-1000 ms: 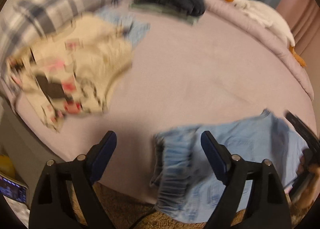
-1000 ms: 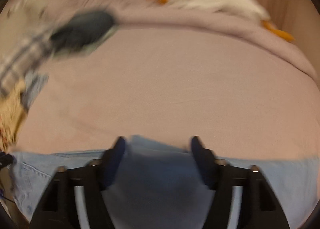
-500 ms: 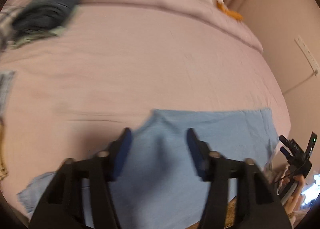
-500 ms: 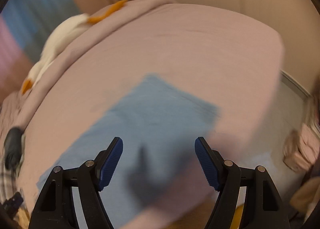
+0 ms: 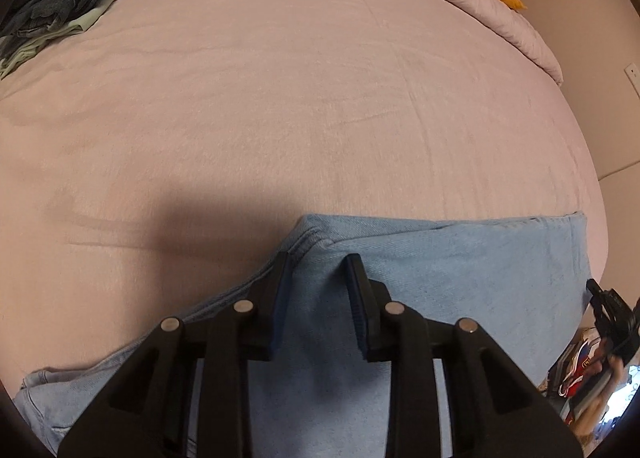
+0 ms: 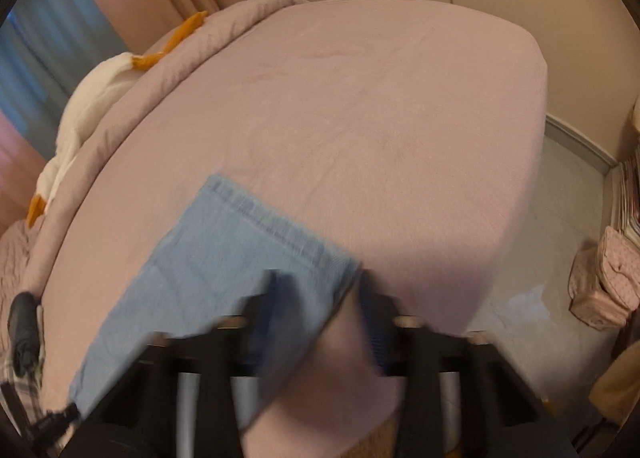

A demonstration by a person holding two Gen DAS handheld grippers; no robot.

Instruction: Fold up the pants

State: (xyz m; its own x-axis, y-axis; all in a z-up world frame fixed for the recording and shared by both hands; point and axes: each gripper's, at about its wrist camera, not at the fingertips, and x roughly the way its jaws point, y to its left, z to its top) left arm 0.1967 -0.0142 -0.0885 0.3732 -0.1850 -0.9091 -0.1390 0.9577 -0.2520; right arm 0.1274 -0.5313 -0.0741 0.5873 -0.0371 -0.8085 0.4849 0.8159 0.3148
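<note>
Your left hand-held gripper [image 5: 318,270] has just closed on a raised pinch of the pants [image 5: 460,270], lying on the bed [image 5: 320,98] right under it. Your right hand-held gripper [image 6: 316,286] has just been closing over the hem corner; whether it bites is too blurred to tell. I'd say you're gripping for a fold: next, lift both ends together.

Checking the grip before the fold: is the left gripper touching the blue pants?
Touching. In the left wrist view, the left gripper has just closed, pinching a raised ridge of the blue pants between its fingers.
</note>
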